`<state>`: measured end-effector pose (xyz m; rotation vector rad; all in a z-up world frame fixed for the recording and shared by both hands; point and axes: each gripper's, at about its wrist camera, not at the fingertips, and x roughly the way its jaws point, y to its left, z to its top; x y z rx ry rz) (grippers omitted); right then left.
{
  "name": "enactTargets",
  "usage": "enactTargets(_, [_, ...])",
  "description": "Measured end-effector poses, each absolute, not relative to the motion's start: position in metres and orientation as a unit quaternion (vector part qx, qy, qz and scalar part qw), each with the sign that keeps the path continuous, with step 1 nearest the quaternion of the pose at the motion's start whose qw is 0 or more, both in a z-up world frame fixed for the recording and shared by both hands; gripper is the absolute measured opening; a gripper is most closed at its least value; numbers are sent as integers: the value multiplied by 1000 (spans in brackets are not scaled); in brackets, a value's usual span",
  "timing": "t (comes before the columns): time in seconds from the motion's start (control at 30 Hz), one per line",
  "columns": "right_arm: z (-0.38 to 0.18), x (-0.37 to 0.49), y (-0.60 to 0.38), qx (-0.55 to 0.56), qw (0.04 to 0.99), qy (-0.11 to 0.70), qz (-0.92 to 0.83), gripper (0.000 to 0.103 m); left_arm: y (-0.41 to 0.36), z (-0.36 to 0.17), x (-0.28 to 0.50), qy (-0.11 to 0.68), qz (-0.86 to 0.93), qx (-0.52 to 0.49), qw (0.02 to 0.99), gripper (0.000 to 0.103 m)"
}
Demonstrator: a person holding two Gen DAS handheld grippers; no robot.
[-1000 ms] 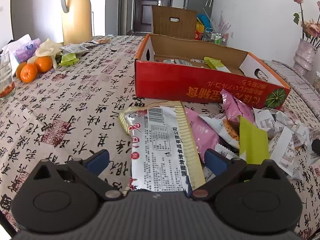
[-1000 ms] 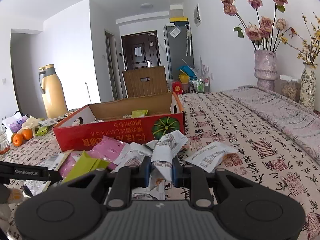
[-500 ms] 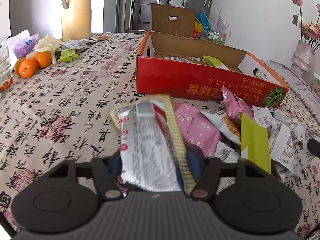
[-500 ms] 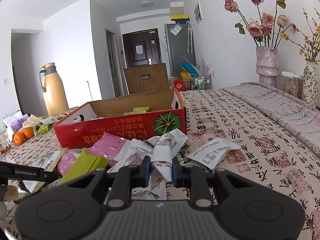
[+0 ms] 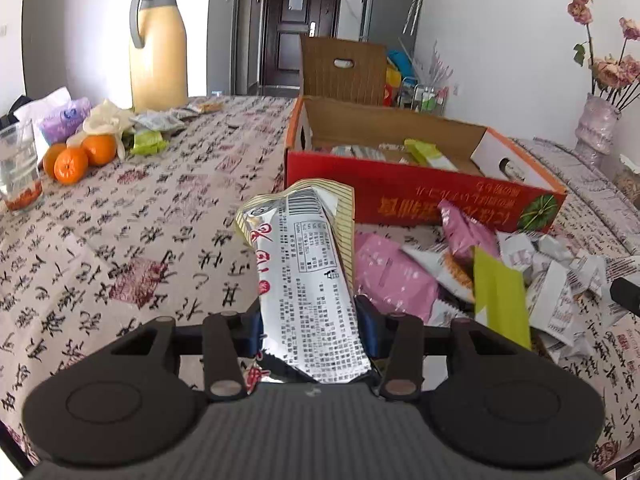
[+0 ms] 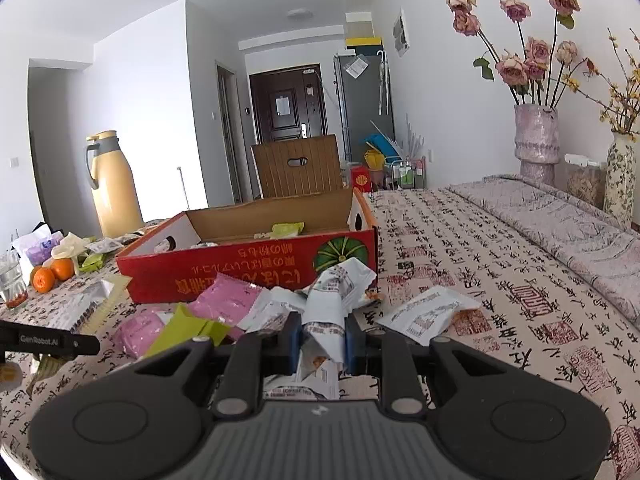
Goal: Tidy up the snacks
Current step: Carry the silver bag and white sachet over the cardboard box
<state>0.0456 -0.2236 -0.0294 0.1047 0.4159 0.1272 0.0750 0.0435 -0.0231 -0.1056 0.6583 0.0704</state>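
Step in hand: both grippers loaded w/ snacks, about to go into box (image 5: 420, 196). L gripper (image 5: 308, 326) closing on silver pack (image 5: 308, 276), pack betw. the blue pads, far end tilted up off the cloth toward the box front. R gripper (image 6: 322, 344) clamped narrow on white packet (image 6: 326, 312), crumpled, sticking up from the jaws. Rest of snack pile (image 5: 480, 272) (pink, green, white wrappers) sits on table (image 5: 140, 220) just in front of the box's red wall; a few snacks already inside. Next move, my read: lift each load over the front wall, then release inside; silver pack is long, so needs enough height or its far end catches the rim. Box top open, flaps up at ends, lots of room inside. Free cloth to L of box and wide bare stretch to R, so approach is easy. Oranges (image 5: 76, 158), glass (image 5: 18, 168), flask (image 5: 158, 44) well apart at far L; vase (image 6: 536, 140) far R, out of the way.
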Motion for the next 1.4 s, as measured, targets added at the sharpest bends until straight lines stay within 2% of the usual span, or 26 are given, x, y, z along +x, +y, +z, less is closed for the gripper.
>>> enactTargets(0.63, [0,76,-214,39,983,162,73,20,17,25,103,253,9,-23,967,46])
enactTargets(1.4, [35,194,-194,17,987,127,99,20,-23,52,209,221,3,18,975,46])
